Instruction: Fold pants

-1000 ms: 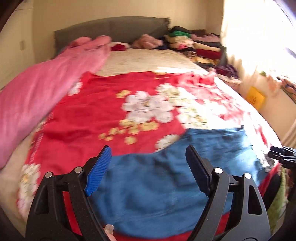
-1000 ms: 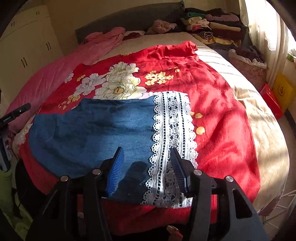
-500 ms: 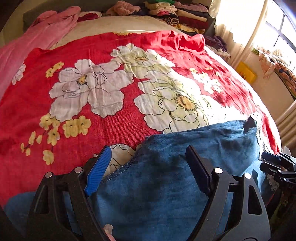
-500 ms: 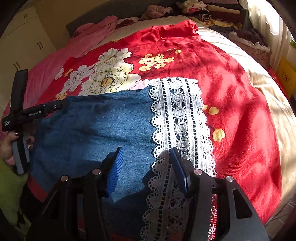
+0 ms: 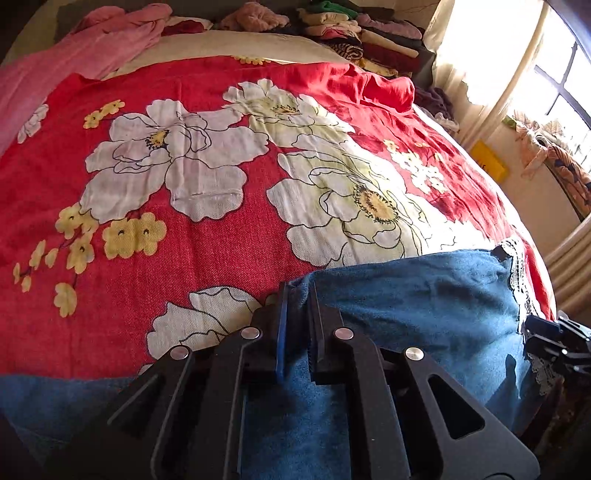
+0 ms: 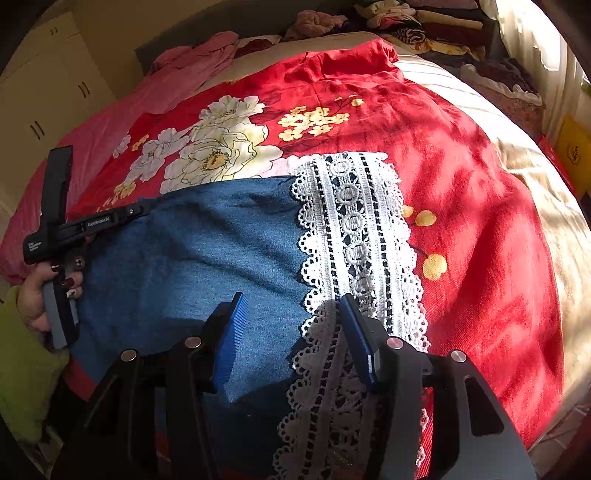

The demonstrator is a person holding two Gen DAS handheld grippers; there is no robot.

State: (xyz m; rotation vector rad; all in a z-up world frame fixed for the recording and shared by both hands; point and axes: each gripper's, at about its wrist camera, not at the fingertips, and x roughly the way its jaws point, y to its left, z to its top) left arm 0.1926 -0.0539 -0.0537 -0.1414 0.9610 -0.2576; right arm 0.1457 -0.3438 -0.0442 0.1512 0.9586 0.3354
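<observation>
Pants [image 6: 207, 251]: blue denim, soft-looking weave w/ shallow creases, lying flat on the near part of a red floral bedspread [image 6: 461, 192]. A wide white lace trim [image 6: 358, 236] w/ scalloped edges and dark openwork lines runs along the hem end; in the right wrist view it goes from approx 12 o'clock of the denim panel down toward 6 o'clock, lower stretch in shadow. In the left wrist view the denim [image 5: 424, 306] fills the 4–7 o'clock part of the frame, top edge running from centre out to 3 o'clock, where a bit of the lace [image 5: 517, 266] shows.

Left gripper [image 5: 297, 317]: fingers drawn close together, pinching the denim's upper edge w/ a stitched seam caught between the pads. In the right wrist view the same tool [image 6: 74, 225] sits at 9 o'clock on the far edge of the denim, held by the left hand [image 6: 44, 291] w/ dark painted nails and a green sleeve.

Right gripper [image 6: 291, 332]: fingers spread apart, blue ribbed pads facing each other, hovering over the spot where denim meets lace; can't tell if the tips touch the cloth. In the left wrist view it shows [image 5: 554, 339] only in part at 3–4 o'clock, by the lace end.

Around: pink blanket [image 5: 74, 62] at 10–11 o'clock, stacked folded clothes [image 5: 354, 33] at 12–1 o'clock by the headboard, sunlit window [image 5: 565, 88] at 2 o'clock, cream wardrobe [image 6: 40, 103] at 10 o'clock in the right wrist view
</observation>
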